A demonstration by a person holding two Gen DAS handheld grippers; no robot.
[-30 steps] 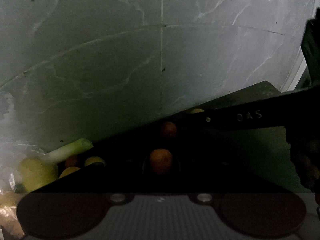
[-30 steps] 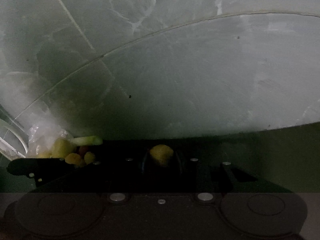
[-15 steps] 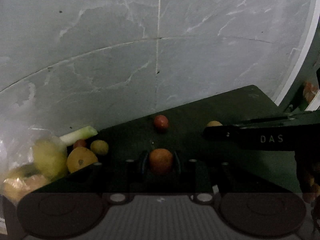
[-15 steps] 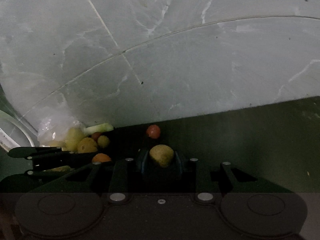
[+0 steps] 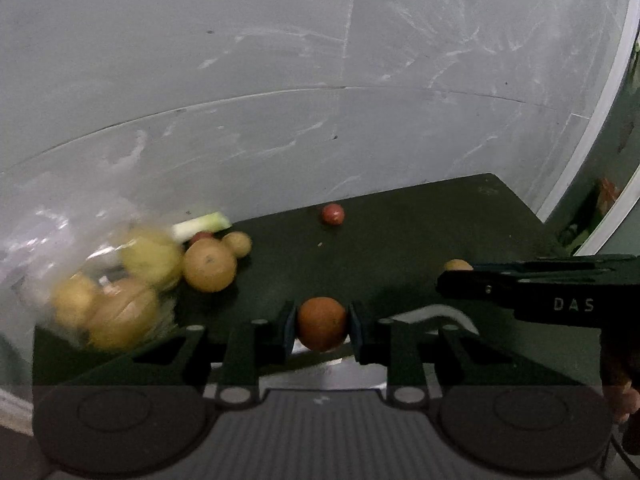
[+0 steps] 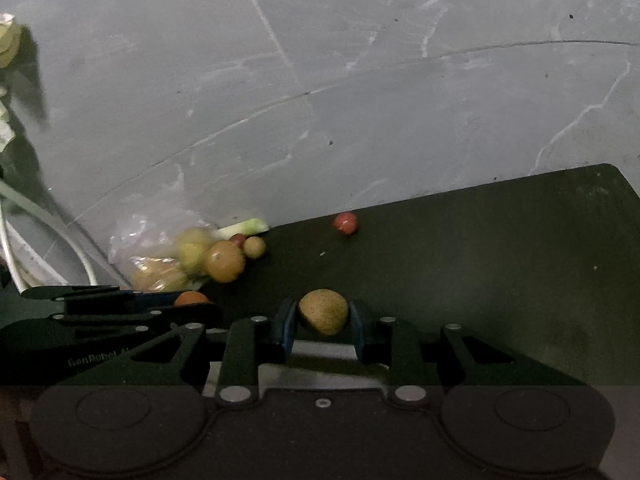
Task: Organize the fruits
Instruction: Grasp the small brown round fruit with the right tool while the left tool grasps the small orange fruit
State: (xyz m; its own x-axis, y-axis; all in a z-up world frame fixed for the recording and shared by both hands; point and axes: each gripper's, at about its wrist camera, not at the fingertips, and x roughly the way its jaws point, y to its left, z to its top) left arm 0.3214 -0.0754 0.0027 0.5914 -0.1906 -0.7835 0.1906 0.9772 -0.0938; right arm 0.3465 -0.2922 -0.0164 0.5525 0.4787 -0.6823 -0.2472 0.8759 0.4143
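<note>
Reading "DAS" in pale letters, the right gripper's (image 5: 456, 280) side crosses the right edge of the left wrist view; in the right wrist view the left gripper's (image 6: 200, 306) body at lower left carries "GenRobot", the rest of that print hidden.

A dark mat (image 6: 500, 264) fills the lower right of both views, lying on grey marbled floor tiles (image 6: 360, 80). At centre left, a clear plastic bag (image 6: 136, 236) holds blurred yellow fruit, and just outside it sit a large yellow-orange fruit (image 6: 224, 261), a small tan fruit (image 6: 255, 247) touching it, and a pale green stalk (image 6: 244, 227) behind. A small red fruit (image 6: 345, 223) lies alone near the mat's far edge, well apart from the pile. White cables (image 6: 48, 240) run along the left edge.

The left gripper is clamped on an orange fruit (image 5: 322, 323), a finger (image 5: 290, 330) pressing each side, low in the centre of its view. The right gripper likewise grips a brownish-tan fruit (image 6: 323, 311) between its narrowly spaced fingers (image 6: 285, 330).
</note>
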